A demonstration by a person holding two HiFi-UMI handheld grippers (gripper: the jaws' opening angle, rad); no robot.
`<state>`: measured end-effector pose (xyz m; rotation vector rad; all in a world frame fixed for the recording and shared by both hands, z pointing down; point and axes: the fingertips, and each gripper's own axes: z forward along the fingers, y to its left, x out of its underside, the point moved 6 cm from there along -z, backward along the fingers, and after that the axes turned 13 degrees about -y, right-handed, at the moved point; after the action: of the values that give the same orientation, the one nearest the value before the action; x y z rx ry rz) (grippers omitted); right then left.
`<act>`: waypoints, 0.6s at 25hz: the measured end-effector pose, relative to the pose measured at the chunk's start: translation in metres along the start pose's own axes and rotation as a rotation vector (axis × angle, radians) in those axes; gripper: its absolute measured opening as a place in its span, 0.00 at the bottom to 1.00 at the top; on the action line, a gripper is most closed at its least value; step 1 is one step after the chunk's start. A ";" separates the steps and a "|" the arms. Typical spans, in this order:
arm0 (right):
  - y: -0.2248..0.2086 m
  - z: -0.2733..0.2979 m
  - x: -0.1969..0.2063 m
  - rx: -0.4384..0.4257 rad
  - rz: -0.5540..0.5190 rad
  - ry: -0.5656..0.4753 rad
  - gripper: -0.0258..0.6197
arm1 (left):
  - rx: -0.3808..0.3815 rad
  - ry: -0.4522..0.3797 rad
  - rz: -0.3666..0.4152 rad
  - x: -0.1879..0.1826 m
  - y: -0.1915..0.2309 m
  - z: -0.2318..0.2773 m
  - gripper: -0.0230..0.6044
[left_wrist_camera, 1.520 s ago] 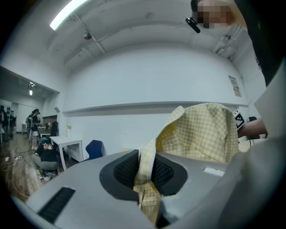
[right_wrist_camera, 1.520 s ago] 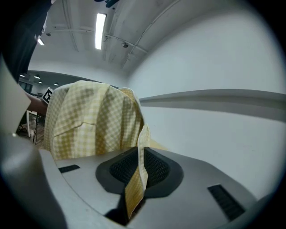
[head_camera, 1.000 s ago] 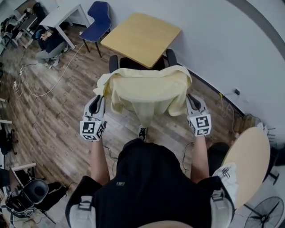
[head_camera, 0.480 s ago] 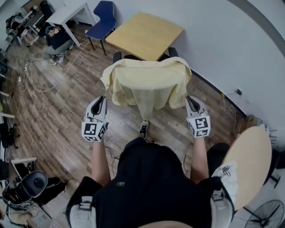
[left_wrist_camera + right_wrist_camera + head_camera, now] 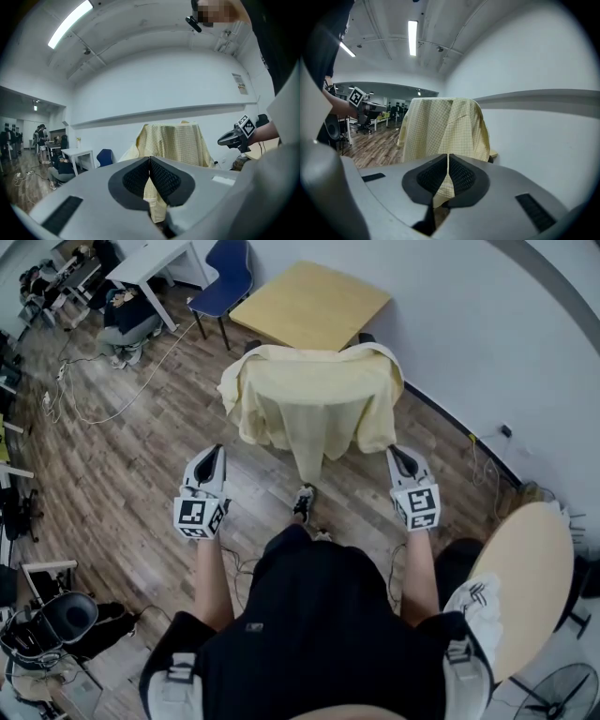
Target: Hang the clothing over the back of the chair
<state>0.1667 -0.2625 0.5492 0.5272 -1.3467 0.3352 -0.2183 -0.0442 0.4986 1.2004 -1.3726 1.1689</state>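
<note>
A pale yellow checked shirt [image 5: 314, 395] is draped over the back of a dark chair [image 5: 366, 337], and one tail hangs down in the middle toward the floor. My left gripper [image 5: 212, 454] is shut and empty, short of the shirt's left edge. My right gripper [image 5: 397, 456] is also shut and empty, just off the shirt's right hem. The left gripper view has the shirt [image 5: 176, 143] hanging beyond the closed left gripper [image 5: 149, 161]. The right gripper view has the shirt [image 5: 440, 131] beyond the closed right gripper [image 5: 448, 157]. Most of the chair is hidden under the cloth.
A square wooden table [image 5: 309, 306] stands right behind the chair against the white wall. A blue chair [image 5: 225, 277] and a white table [image 5: 155, 259] are at the far left, with a crouching person [image 5: 127, 315] and floor cables. A round wooden table [image 5: 525, 577] is at my right.
Both grippers have drawn back from the shirt's lower corners toward my body. The shirt stays draped on the chair back, now farther from the jaws.
</note>
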 end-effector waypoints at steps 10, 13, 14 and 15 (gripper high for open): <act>0.021 -0.032 0.006 -0.019 -0.004 0.003 0.04 | -0.019 -0.006 -0.009 0.002 -0.021 -0.040 0.04; 0.025 -0.037 0.004 -0.022 -0.013 0.010 0.04 | -0.027 -0.008 -0.005 0.001 -0.025 -0.048 0.04; 0.026 -0.039 0.005 -0.022 -0.012 0.014 0.04 | -0.029 -0.008 -0.005 0.000 -0.026 -0.050 0.04; 0.027 -0.041 0.006 -0.022 -0.011 0.019 0.04 | -0.029 -0.006 -0.006 0.000 -0.028 -0.051 0.04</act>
<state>0.1883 -0.2179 0.5545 0.5116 -1.3274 0.3152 -0.1871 0.0049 0.5063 1.1878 -1.3856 1.1379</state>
